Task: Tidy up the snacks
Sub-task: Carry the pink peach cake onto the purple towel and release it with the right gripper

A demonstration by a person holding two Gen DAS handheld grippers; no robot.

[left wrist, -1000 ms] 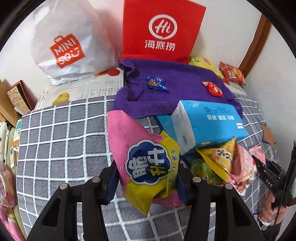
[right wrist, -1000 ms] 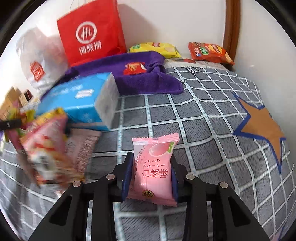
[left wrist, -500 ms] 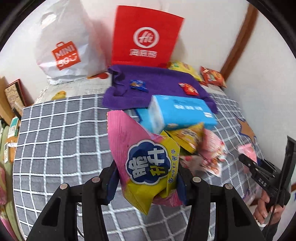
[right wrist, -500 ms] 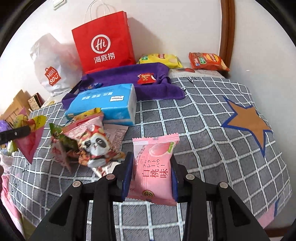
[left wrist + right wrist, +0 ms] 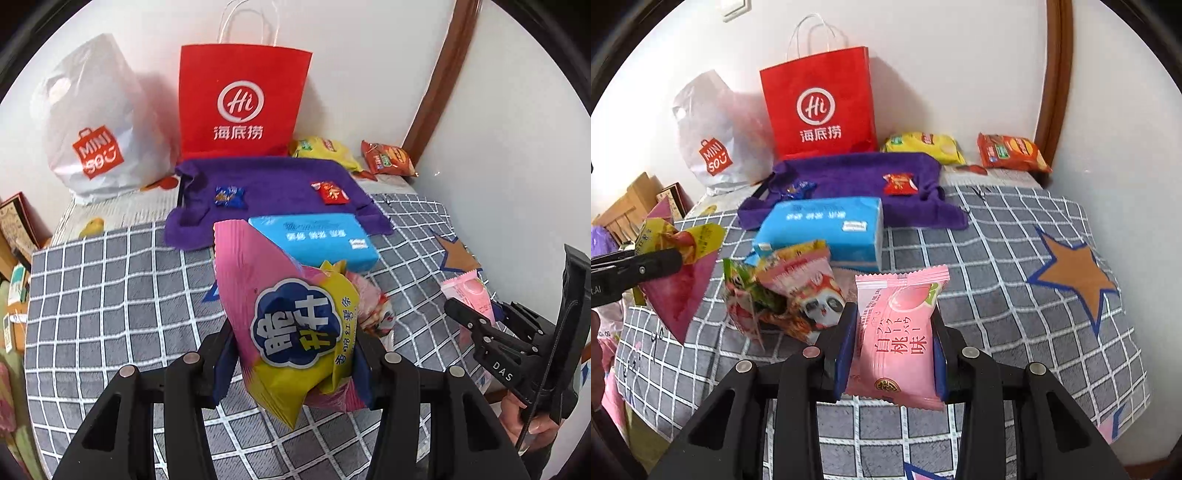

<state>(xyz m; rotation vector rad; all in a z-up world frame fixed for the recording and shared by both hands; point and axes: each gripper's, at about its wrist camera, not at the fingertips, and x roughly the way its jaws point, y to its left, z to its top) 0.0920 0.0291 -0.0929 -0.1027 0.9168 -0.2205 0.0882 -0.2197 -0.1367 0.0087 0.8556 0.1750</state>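
Holding one snack apiece, both grippers hang above the grey white-checked bedspread (image 5: 1015, 258). The left gripper (image 5: 295, 365) has its jaws part-closed on a pink-and-yellow crinkly chip bag (image 5: 291, 325), pinched low across its width; the bag's long axis stands roughly upright, its pink top edge leaning away toward the wall. The right gripper (image 5: 890, 354) has narrower-set jaws clamped on a small pink peach-flavour sachet (image 5: 897, 332), also upright, its crimped top end pointing forward, printed face toward the camera.

Ahead of both lies the purple towel (image 5: 857, 177), spread crosswise before a red paper carrier bag (image 5: 820, 103), with a blue-wrapped sweet (image 5: 229, 195) on its left part and a red-wrapped sweet (image 5: 899, 182) on its right. My guess is the towel is the sorting spot. It lies straight forward and below the jaws, beyond the light-blue tissue pack (image 5: 827, 229) and a loose heap of snack packets (image 5: 786, 295). Neither hand looks clearly nearer, and each would have to carry over the pack
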